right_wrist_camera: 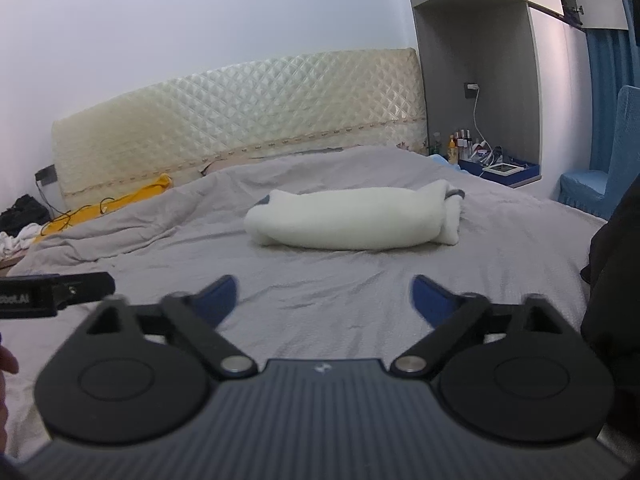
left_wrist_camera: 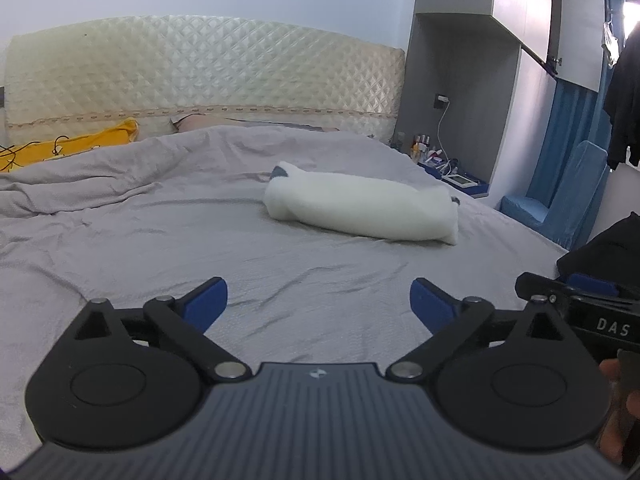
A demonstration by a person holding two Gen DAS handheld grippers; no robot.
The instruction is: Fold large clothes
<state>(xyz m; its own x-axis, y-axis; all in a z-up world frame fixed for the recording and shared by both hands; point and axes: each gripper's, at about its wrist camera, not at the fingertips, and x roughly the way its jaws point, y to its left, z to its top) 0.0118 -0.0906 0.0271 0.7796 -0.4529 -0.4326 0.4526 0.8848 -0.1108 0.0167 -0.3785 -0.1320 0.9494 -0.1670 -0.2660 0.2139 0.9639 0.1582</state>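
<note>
A white fleecy garment (left_wrist_camera: 360,208) lies folded into a long bundle on the grey bedspread (left_wrist_camera: 160,240), with grey trim showing at both ends. In the right wrist view the same garment (right_wrist_camera: 352,218) rests straight ahead on the bedspread (right_wrist_camera: 320,300). My left gripper (left_wrist_camera: 319,300) hovers open over bare sheet, well short of the bundle and left of it, nothing between its blue pads. My right gripper (right_wrist_camera: 324,298) is open too, empty, a stretch of sheet between it and the garment. Each gripper's body shows at the edge of the other's view.
A quilted cream headboard (left_wrist_camera: 200,76) backs the bed. A yellow cloth with black cords (left_wrist_camera: 68,148) lies at the far left. A nightstand with bottles and cables (left_wrist_camera: 444,160) stands at the right, beside a blue chair (left_wrist_camera: 560,208). Dark clothing (left_wrist_camera: 624,96) hangs at the far right.
</note>
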